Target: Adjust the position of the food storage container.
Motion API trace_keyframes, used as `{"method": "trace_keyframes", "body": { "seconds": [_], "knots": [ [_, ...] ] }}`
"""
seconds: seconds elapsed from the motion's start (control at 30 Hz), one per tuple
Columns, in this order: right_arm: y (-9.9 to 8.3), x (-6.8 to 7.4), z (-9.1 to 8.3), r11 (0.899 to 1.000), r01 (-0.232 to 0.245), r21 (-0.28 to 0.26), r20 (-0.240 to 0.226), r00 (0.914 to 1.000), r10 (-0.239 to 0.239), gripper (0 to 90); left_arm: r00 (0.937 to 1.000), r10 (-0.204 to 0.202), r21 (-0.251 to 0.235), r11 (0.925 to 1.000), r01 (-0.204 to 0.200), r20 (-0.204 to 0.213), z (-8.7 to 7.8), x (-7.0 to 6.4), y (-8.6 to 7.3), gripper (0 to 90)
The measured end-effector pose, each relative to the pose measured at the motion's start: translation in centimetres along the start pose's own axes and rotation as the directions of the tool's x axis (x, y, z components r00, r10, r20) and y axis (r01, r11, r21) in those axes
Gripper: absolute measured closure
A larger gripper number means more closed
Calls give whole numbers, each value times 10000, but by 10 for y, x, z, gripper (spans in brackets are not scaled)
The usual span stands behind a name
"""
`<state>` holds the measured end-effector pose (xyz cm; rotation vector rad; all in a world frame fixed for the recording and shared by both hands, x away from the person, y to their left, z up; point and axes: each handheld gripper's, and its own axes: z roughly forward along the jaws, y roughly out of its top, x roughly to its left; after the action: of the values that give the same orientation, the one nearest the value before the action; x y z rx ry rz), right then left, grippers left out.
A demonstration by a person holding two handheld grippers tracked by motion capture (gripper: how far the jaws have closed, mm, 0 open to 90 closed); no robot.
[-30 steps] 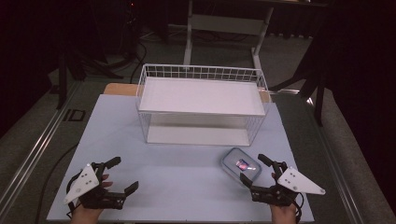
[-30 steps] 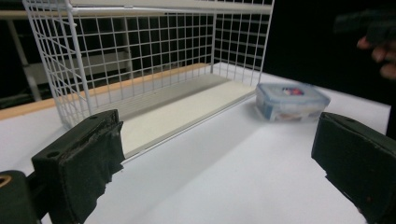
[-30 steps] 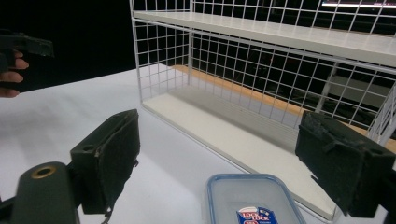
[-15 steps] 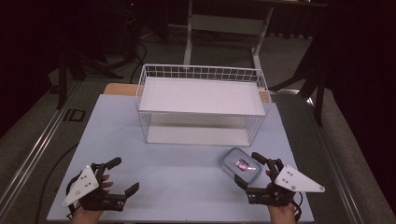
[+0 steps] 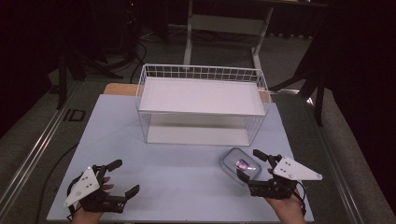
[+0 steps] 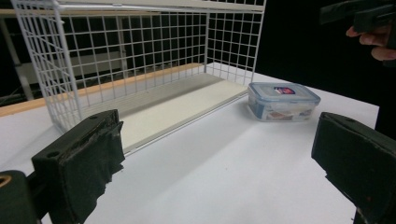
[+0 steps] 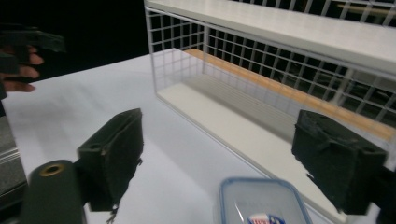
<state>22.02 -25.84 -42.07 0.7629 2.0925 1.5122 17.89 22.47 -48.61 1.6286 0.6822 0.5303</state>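
Note:
A small clear food box with a blue-rimmed lid (image 5: 236,163) lies on the pale tabletop (image 5: 177,163), in front of the right end of a white wire rack (image 5: 201,100). My right gripper (image 5: 248,163) is open, its jaws standing on either side of the box's right part. In the right gripper view the box (image 7: 264,201) lies low between the open jaws of this gripper (image 7: 219,149); I cannot tell whether they touch it. My left gripper (image 5: 126,176) rests open near the front left edge, holding nothing. From the left gripper view (image 6: 215,154) the box (image 6: 282,100) sits far off.
The wire rack (image 6: 140,65) has a white board on top and another as its floor, with an open front. A wooden strip (image 5: 119,88) shows behind it. Dark floor, cables and a stand leg (image 5: 189,42) surround the table.
My right gripper has moved forward and left, up to the food box, so its jaws now flank it. The left gripper has barely shifted.

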Motion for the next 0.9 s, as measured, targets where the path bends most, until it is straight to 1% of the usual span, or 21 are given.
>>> {"method": "trace_keyframes", "body": {
  "seconds": [0.07,0.1,0.13,0.17,0.2,0.23,0.27,0.3,0.33,0.4,0.47,0.5,0.53,0.57,0.6,0.63,0.67,0.7,0.77,0.8,0.9],
  "knots": [
    [-6,-3,-2,9997,-104,203,140,9998,101,296,10000,70,25,10000,-70,25,1,-1,0,29],
    [-9,-5,-2,9991,-180,378,74,9998,178,373,10000,51,14,10000,-51,39,2,-1,0,29],
    [-13,-8,-3,9982,-236,549,116,9997,230,420,10000,51,14,10000,-51,39,2,-1,0,29],
    [-17,-11,-5,9966,-242,787,99,9997,235,492,9999,82,66,9999,-83,90,3,-2,0,29],
    [-20,-13,-5,9954,-244,927,53,9997,240,504,9999,81,70,9999,-82,112,3,-2,0,29],
    [-24,-15,-6,9940,-347,1034,170,9993,331,544,9999,79,64,9999,-80,119,3,-2,0,29],
    [-29,-17,-7,9929,-483,1088,162,9988,469,580,9999,64,74,10000,-65,142,3,-2,0,29],
    [-33,-20,-9,9911,-624,1175,30,9980,625,610,9999,64,74,10000,-65,142,3,-2,0,29],
    [-37,-24,-10,9891,-655,1318,124,9978,644,658,9998,79,84,9999,-81,173,3,-2,0,29],
    [-45,-28,-13,9871,-540,1508,69,9985,536,732,9998,64,99,9999,-66,192,3,-2,0,29],
    [-54,-32,-14,9833,-399,1778,214,9991,367,800,9998,51,55,10000,-52,203,3,-3,0,29],
    [-58,-34,-16,9827,-445,1799,231,9989,410,824,9998,38,55,10000,-39,218,3,-3,0,29],
    [-63,-37,-17,9804,-441,1919,331,9987,385,872,9997,57,63,10000,-58,228,3,-4,0,29],
    [-68,-39,-18,9770,-325,2107,375,9990,252,898,9997,80,68,9999,-81,241,4,-4,0,29],
    [-71,-40,-19,9755,-261,2182,423,9990,173,900,9996,112,92,9999,-115,262,4,-5,0,29],
    [-74,-42,-20,9713,-281,2361,517,9985,163,900,9995,221,174,9996,-225,222,5,-6,0,30],
    [-78,-45,-20,9689,-323,2452,504,9985,205,900,9995,261,196,9995,-265,200,5,-6,0,29],
    [-81,-46,-20,9672,-344,2517,505,9985,223,900,9995,217,198,9996,-221,222,5,-6,0,29],
    [-87,-50,-19,9602,-543,2741,578,9975,399,900,9995,222,208,9995,-226,204,6,-6,0,30],
    [-91,-52,-17,9565,-640,2845,493,9974,521,900,9995,223,204,9995,-227,212,6,-6,0,29],
    [-101,-58,-13,9466,-910,3092,541,9955,781,900,9996,225,173,9996,-229,196,5,-6,0,29]
  ]
}}
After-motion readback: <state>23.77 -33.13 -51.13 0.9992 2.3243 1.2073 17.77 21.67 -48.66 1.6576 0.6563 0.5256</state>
